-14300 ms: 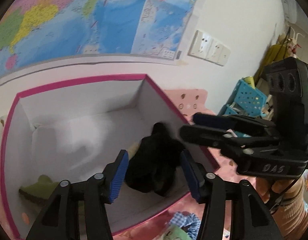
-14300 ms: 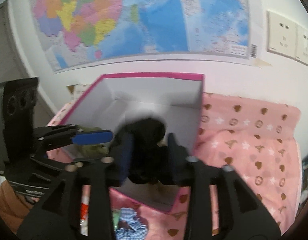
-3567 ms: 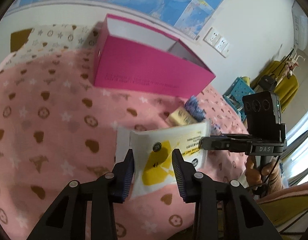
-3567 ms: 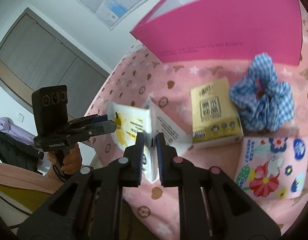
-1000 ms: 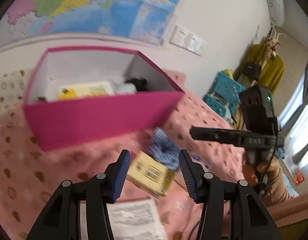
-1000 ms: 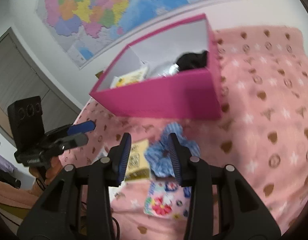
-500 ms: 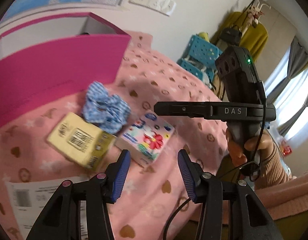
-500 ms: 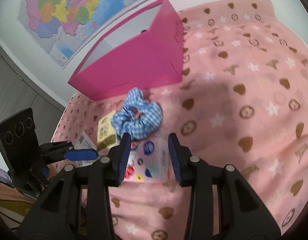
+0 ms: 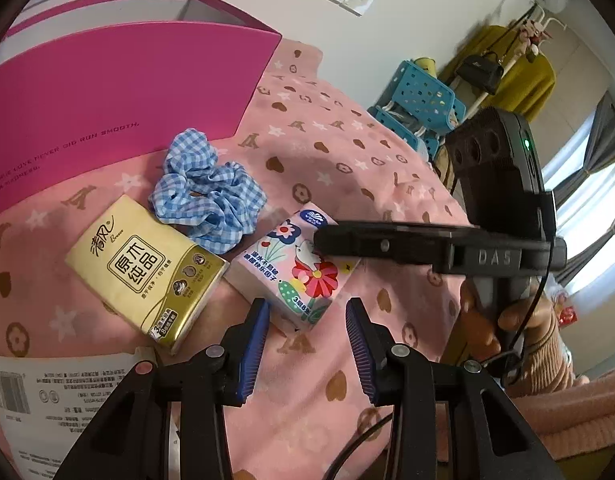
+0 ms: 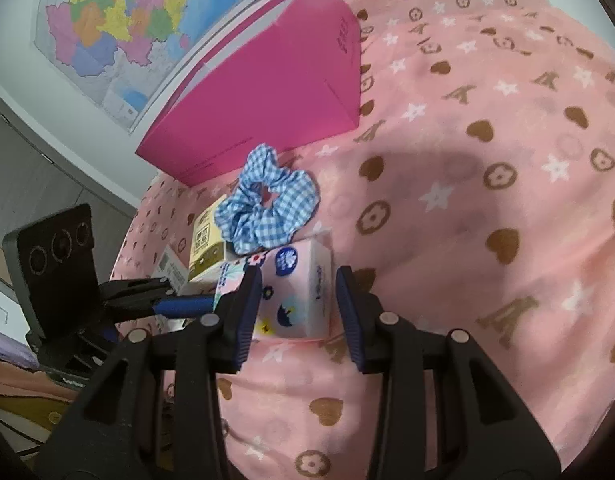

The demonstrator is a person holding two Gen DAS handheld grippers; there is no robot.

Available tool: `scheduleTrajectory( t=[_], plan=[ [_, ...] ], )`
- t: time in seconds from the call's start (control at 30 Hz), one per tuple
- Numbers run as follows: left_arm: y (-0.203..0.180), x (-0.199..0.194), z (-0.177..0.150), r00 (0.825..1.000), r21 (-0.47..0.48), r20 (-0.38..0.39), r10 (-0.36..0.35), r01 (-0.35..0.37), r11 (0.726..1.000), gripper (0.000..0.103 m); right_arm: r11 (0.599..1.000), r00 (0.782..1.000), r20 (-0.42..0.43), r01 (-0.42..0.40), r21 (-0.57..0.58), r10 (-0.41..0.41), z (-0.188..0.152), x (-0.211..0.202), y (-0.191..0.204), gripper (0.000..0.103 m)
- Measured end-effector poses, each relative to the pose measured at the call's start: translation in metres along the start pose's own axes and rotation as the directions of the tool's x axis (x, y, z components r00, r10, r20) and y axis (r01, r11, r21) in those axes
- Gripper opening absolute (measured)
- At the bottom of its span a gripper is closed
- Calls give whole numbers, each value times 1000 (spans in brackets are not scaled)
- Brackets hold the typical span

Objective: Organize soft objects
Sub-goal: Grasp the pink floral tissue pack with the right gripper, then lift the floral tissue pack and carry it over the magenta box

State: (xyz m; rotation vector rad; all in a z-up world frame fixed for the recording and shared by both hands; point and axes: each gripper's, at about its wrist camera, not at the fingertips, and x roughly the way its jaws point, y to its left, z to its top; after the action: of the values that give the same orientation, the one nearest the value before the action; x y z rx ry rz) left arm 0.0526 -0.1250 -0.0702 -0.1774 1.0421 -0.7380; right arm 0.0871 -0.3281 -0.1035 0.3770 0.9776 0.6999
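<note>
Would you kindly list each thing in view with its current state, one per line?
Pink box: upright on the blanket, open on top.
Flowered tissue pack: lying flat, between the right gripper's open jaws.
Yellow tissue pack: lying flat, sealed.
Checked scrunchie: bunched, loose on the blanket.
Left gripper: open, jaws just closing, nothing gripped.
Right gripper: open, straddling the flowered pack.

A bedroom: pink bedspread (image 10: 487, 240) (hearts, stars), clothes rack (image 9: 507, 60).

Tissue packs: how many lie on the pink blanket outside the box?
2: the yellow pack lies left of the floral pack. More may be hidden inside the pink box.
</note>
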Motion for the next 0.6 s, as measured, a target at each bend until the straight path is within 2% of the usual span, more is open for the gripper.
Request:
scheduleTrajectory(
  t=[0.23,0.6],
  plan=[
    [-3,-2,2,1000,1,2,-9,9,1000,39,1000,1000,-3,4,-23,-4,-6,-1,6,41],
    [-17,-26,10,997,57,78,-11,6,998,39,998,999,54,6,-68,-2,-1,-23,25,41]
  ],
)
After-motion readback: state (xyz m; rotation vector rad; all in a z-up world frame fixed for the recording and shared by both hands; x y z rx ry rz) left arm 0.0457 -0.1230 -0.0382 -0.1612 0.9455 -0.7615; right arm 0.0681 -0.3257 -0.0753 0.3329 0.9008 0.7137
